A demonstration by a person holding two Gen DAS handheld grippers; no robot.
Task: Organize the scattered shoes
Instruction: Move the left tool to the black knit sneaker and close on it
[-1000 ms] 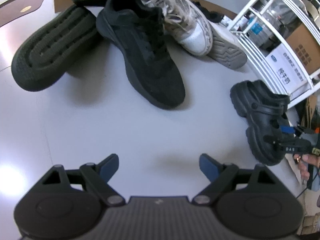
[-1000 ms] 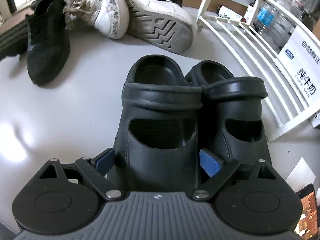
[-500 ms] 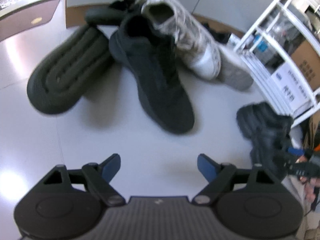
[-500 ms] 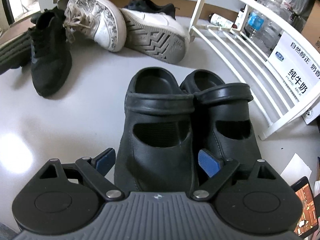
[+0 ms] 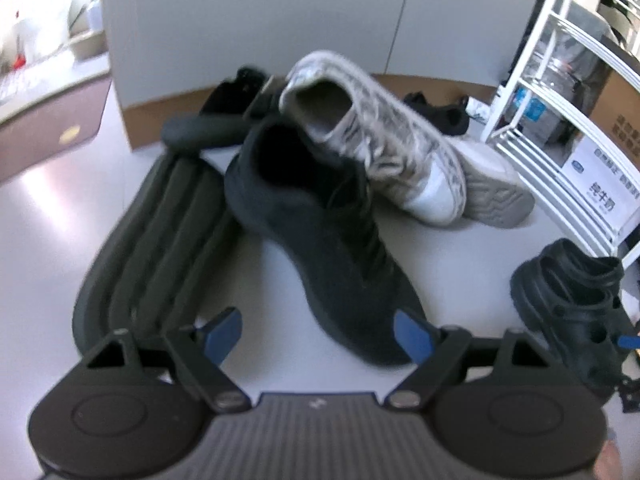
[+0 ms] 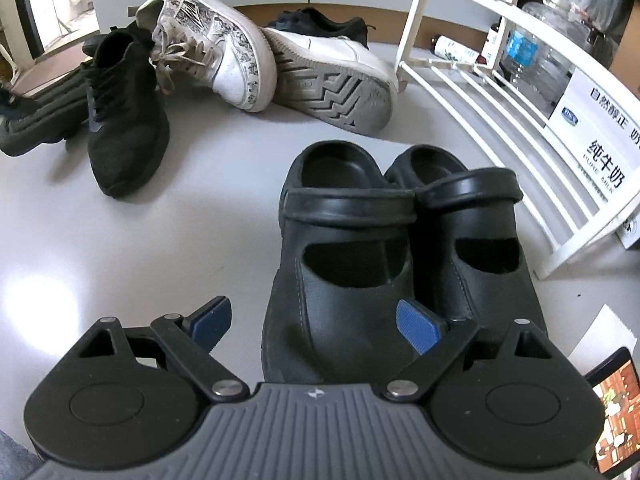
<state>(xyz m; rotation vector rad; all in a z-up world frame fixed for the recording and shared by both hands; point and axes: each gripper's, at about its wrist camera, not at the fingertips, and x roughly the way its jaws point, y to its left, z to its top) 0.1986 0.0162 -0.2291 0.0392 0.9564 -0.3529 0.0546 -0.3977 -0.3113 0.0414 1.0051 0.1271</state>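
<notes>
Facing the black sneaker [image 5: 320, 236], the left gripper [image 5: 318, 334] stood wide and empty, the shoe's long axis running from upper centre to its toe between the pads. In the right view, the right gripper [image 6: 316, 322] gaped wide around the left clog [image 6: 344, 264] of a tidy pair at lower centre, pads apart from it.

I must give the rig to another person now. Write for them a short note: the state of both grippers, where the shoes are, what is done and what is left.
Left gripper: jaws open, holding nothing, above the floor near the toe of the black sneaker.
Right gripper: jaws open around the left clog of the black clogs, not pressing it.
Done: the clogs stand side by side next to the white rack.
Left: the black sneaker and its mate, which lies sole up; the patterned white sneaker, resting on the black one; the white shoe on its side; one dark shoe by the wall.
</notes>
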